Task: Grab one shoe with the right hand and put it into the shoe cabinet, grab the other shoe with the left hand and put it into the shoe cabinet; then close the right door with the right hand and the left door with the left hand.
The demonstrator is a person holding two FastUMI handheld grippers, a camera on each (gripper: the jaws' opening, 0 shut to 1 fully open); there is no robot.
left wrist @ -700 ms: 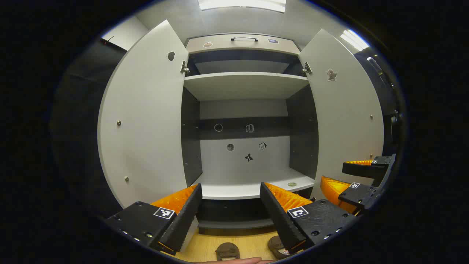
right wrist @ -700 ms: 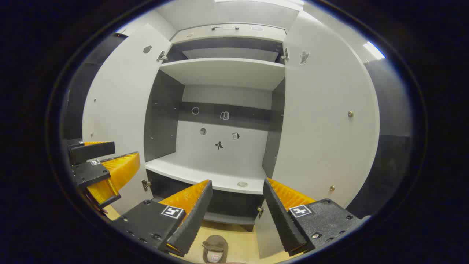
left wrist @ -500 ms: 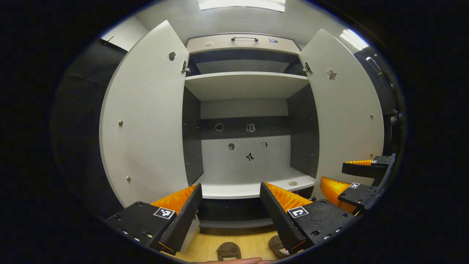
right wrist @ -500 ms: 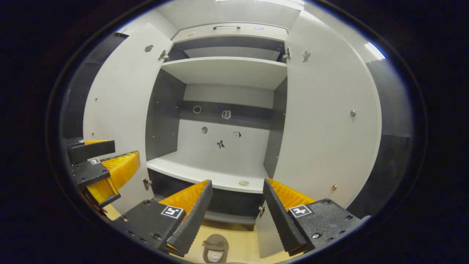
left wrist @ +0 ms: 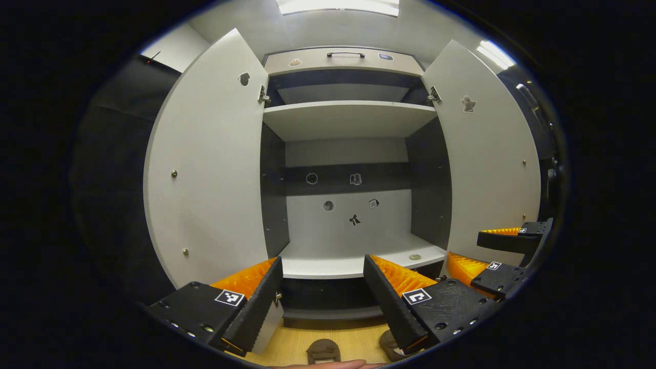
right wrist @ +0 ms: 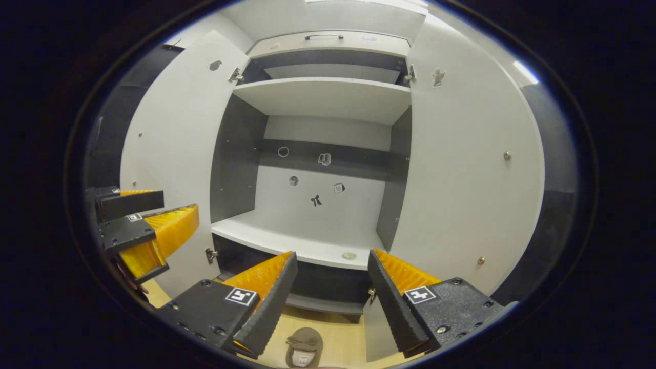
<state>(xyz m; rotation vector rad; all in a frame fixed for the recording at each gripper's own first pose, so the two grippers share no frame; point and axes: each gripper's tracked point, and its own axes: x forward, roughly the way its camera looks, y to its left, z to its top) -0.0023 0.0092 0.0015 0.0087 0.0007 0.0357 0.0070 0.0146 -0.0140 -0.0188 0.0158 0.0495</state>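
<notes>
The shoe cabinet (left wrist: pixel 348 120) (right wrist: pixel 323 97) stands in front of me with both white doors swung wide, the left door (left wrist: pixel 210 169) (right wrist: pixel 169 138) and the right door (left wrist: pixel 487 169) (right wrist: pixel 461 164). Its shelves are bare. Two brown shoes lie on the wooden floor below: one (left wrist: pixel 323 351) (right wrist: pixel 304 344) between my fingers, the other (left wrist: pixel 388 344) half hidden behind my left gripper's right finger. My left gripper (left wrist: pixel 323 266) is open and holds nothing. My right gripper (right wrist: pixel 332 261) is open too; it also appears at the right edge of the left gripper view (left wrist: pixel 482 251).
The cabinet's lower shelf (left wrist: pixel 353 261) (right wrist: pixel 307 241) juts out just past the fingertips. A drawer with a handle (left wrist: pixel 346 54) tops the cabinet. The light wooden floor (left wrist: pixel 292 348) runs under it. A small round disc (left wrist: pixel 414 257) lies on the shelf.
Both views have drifted slightly left, so the cabinet sits a little further right. Both grippers stay open, and the shoes lie where they were.
</notes>
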